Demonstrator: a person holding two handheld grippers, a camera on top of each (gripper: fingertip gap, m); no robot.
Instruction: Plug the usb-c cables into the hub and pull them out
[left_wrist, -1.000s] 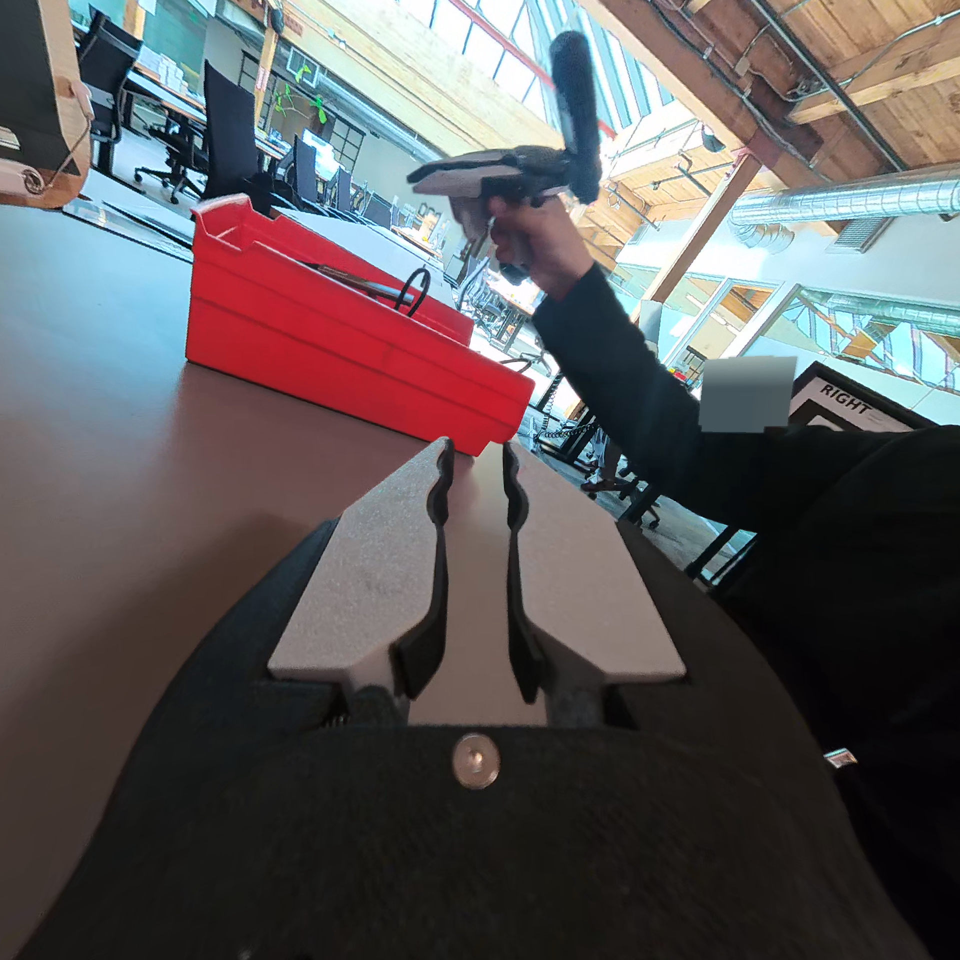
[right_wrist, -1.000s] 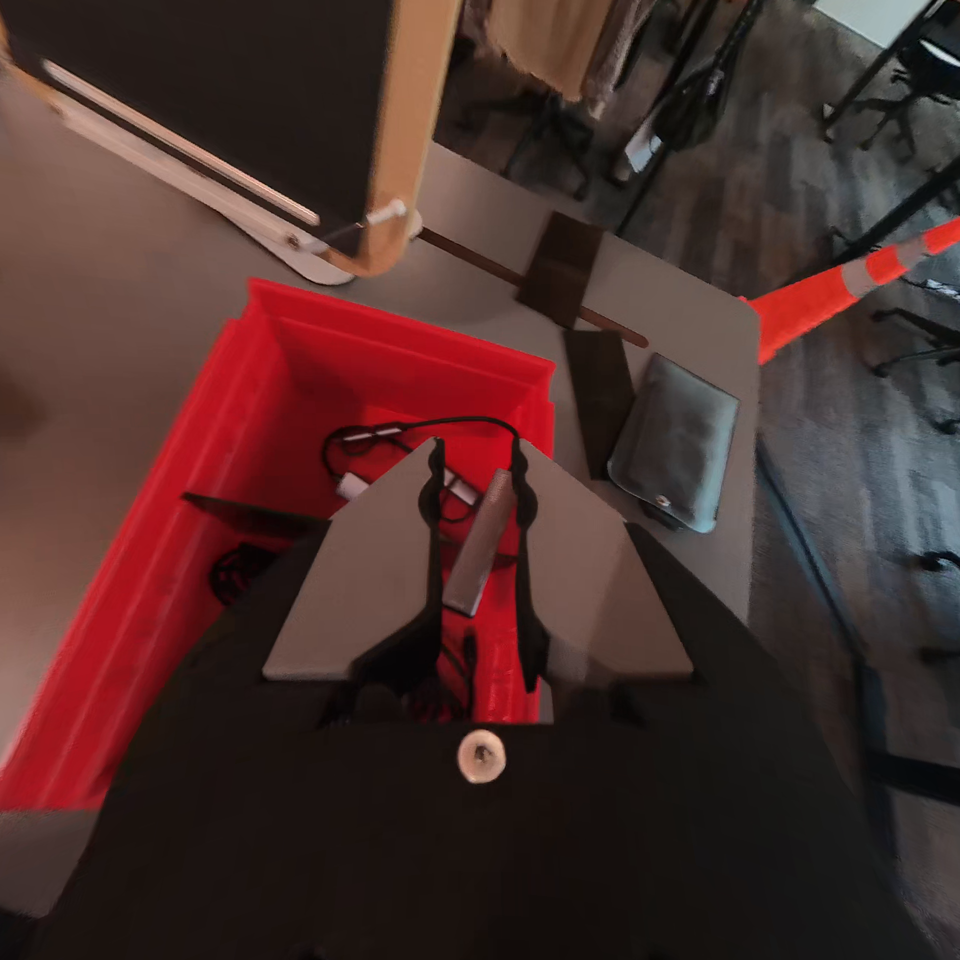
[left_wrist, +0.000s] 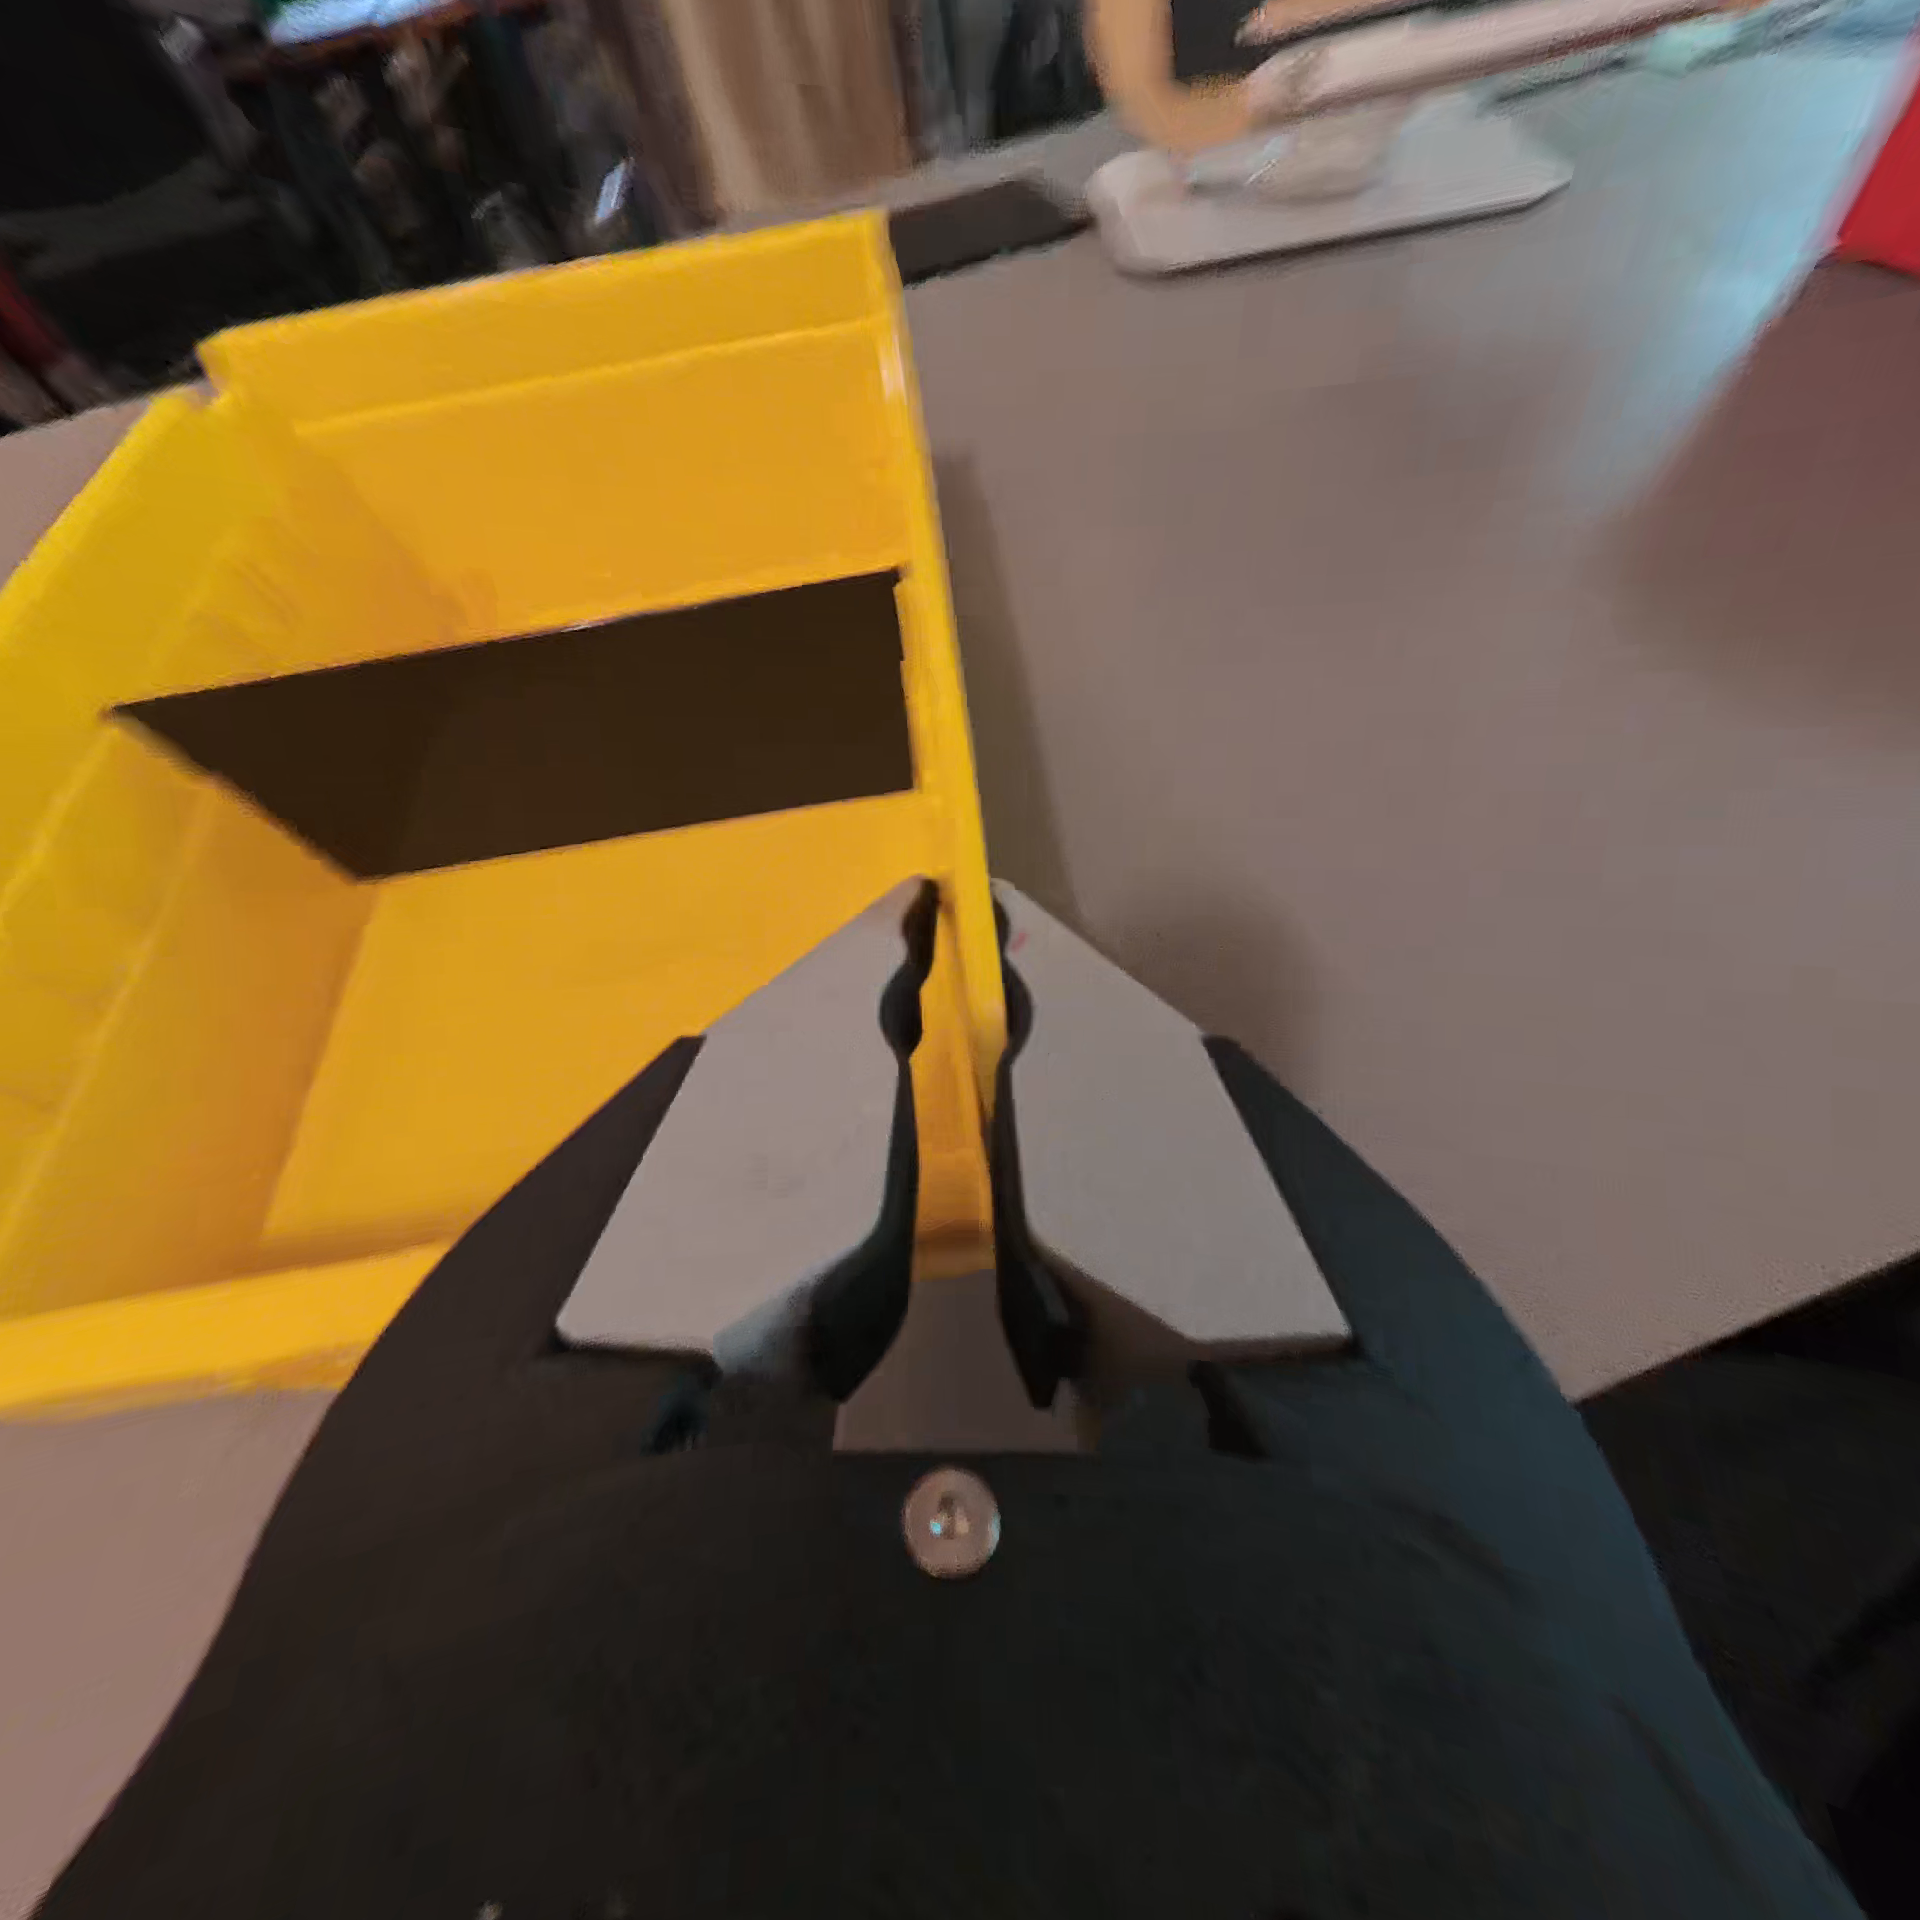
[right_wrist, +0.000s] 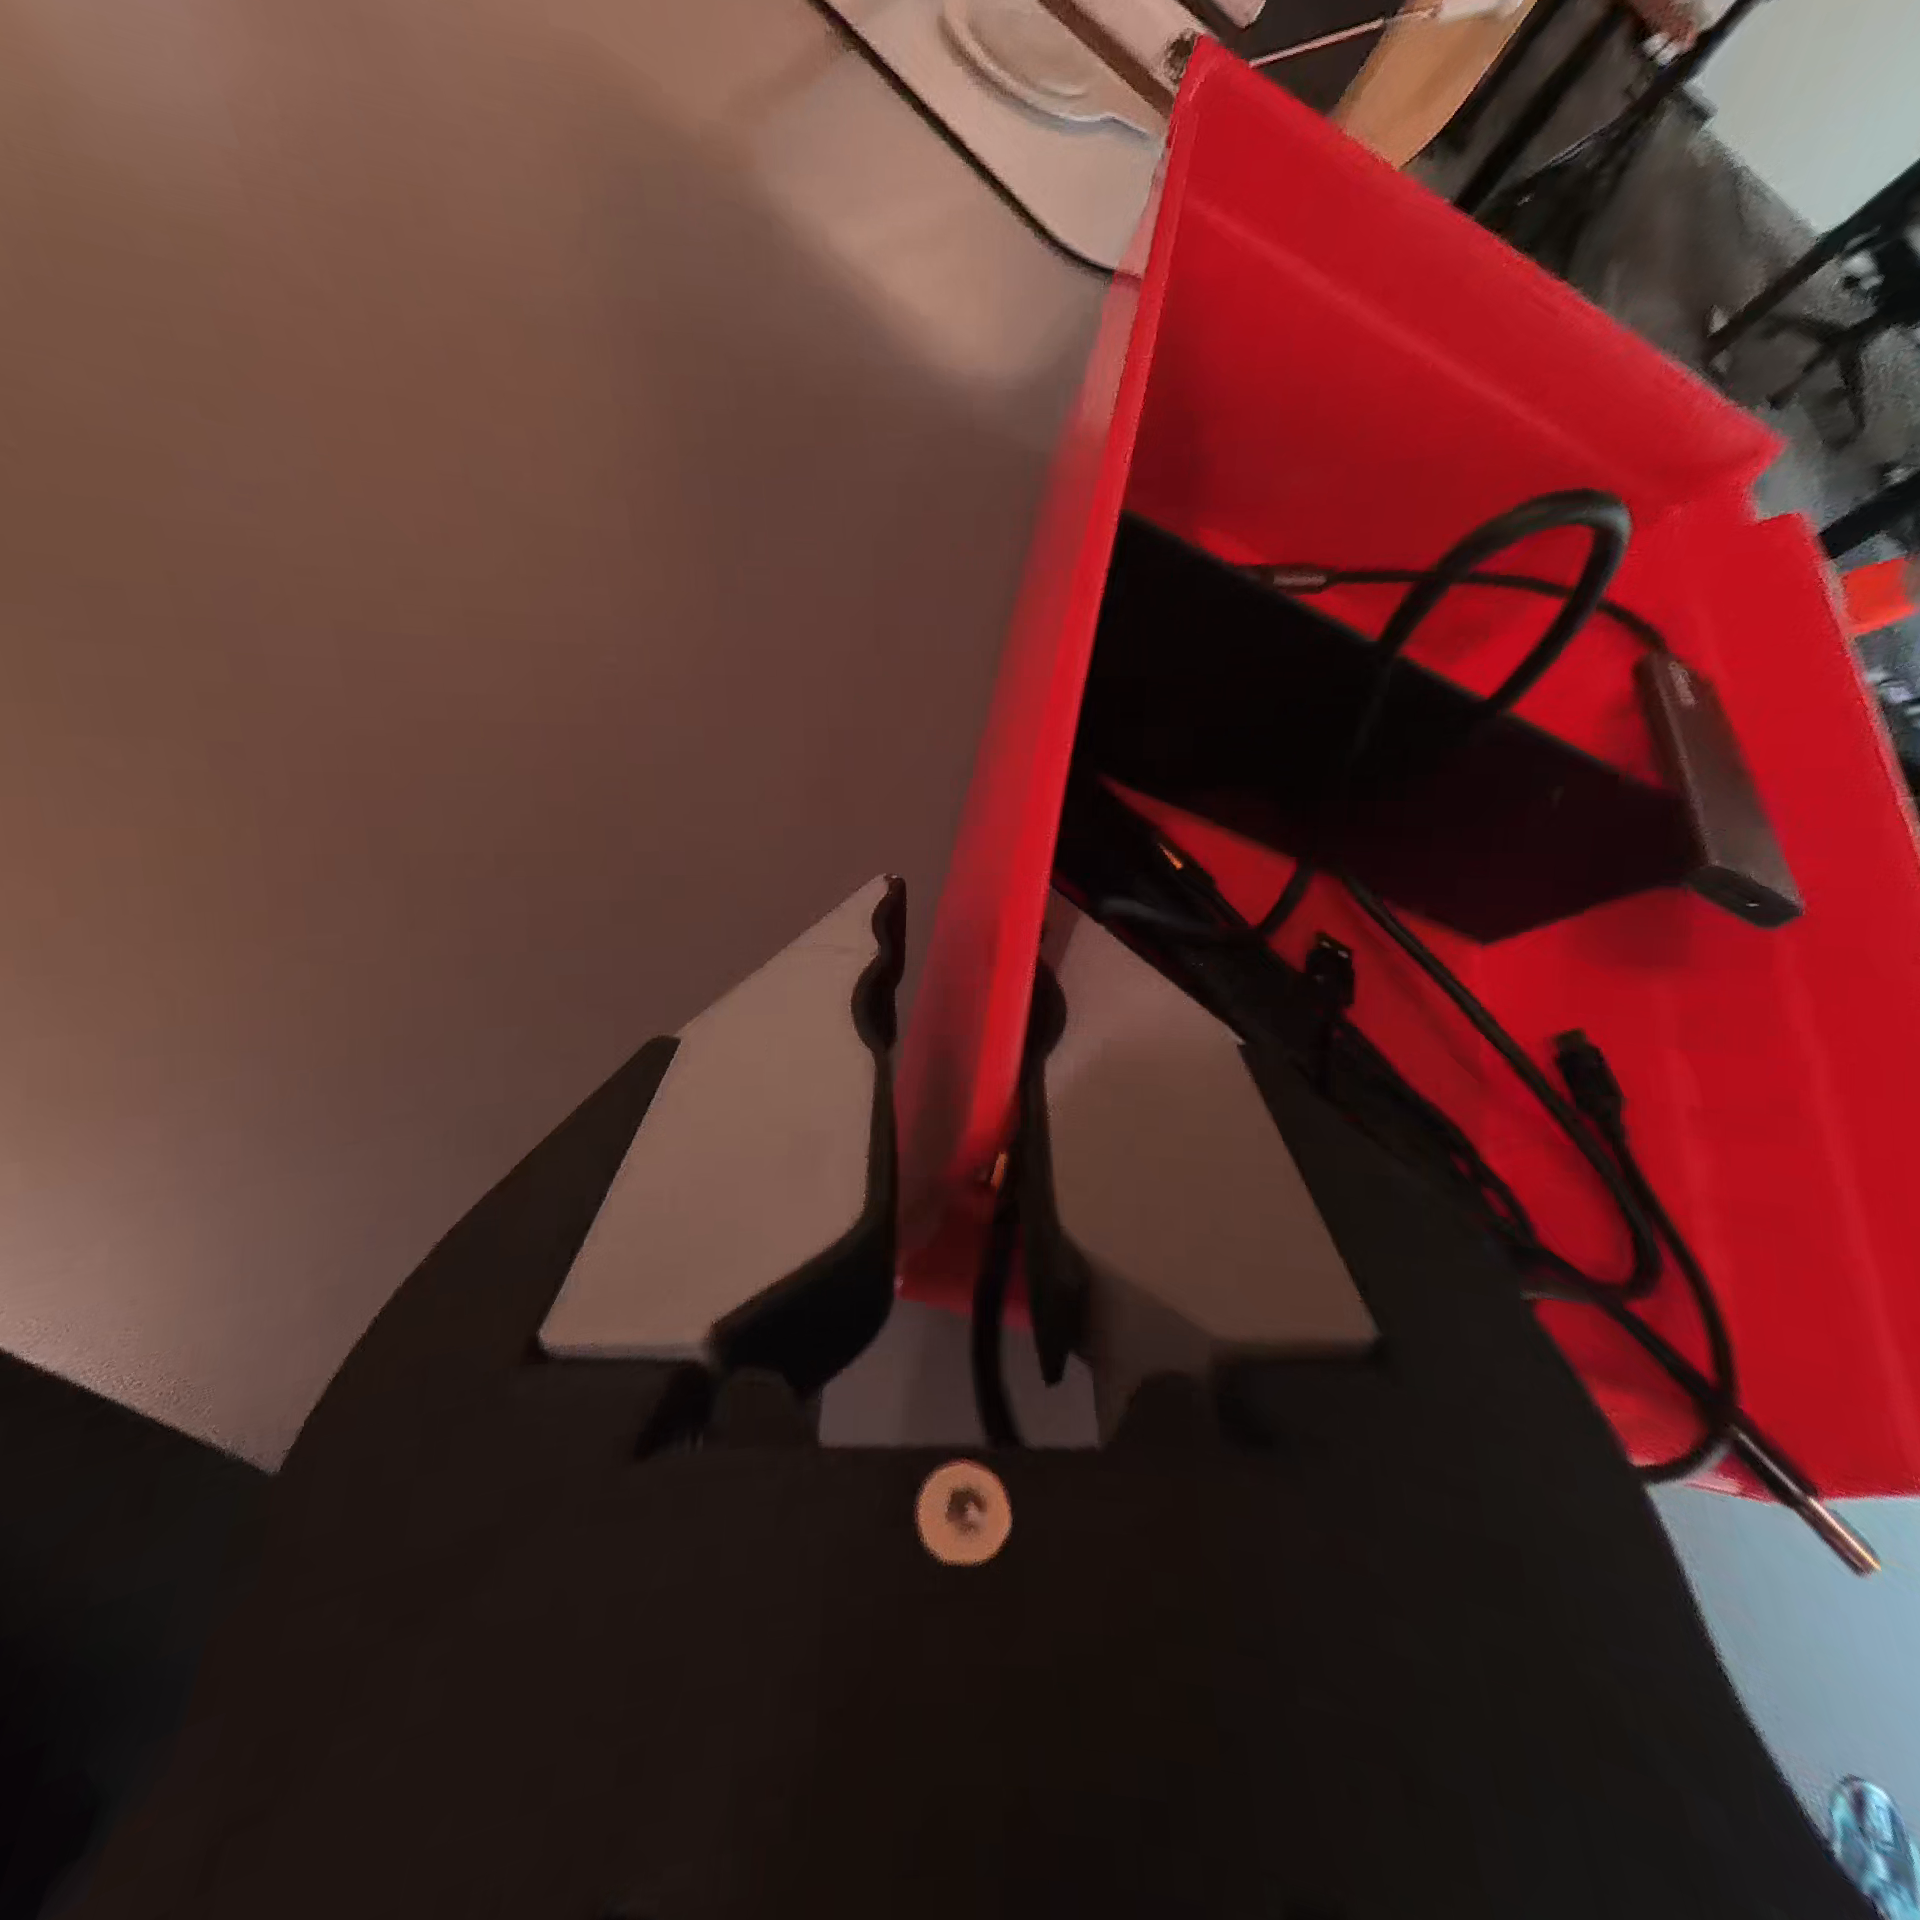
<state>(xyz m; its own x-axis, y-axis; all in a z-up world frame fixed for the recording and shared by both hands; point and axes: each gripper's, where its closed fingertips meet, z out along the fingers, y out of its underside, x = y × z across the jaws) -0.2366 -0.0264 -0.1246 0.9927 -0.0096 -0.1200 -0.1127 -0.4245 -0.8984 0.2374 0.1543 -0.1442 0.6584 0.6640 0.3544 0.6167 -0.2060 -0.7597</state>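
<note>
Each gripper has hold of a bin by its side wall, which I take as positioning the bins before any plugging starts. The left gripper (left_wrist: 956, 914) has its jaws closed onto the right-hand wall of the yellow bin (left_wrist: 582, 488), one finger inside and one outside. That bin looks empty apart from a black divider (left_wrist: 551, 732) across its middle.

The right gripper (right_wrist: 961, 925) is clamped the same way on the left wall of the red bin (right_wrist: 1351, 343), and a black cable also runs down between its fingers. The task's things all lie in this bin: the dark grey hub (right_wrist: 1714, 790) rests near the far wall by another black divider (right_wrist: 1371, 748), its lead looping above it, and the loose usb-c cables (right_wrist: 1558, 1164) sprawl across the nearer compartment, with plugs lying free. Nothing appears plugged into the hub yet.

Both bins sit on the brown table (right_wrist: 468, 520).
</note>
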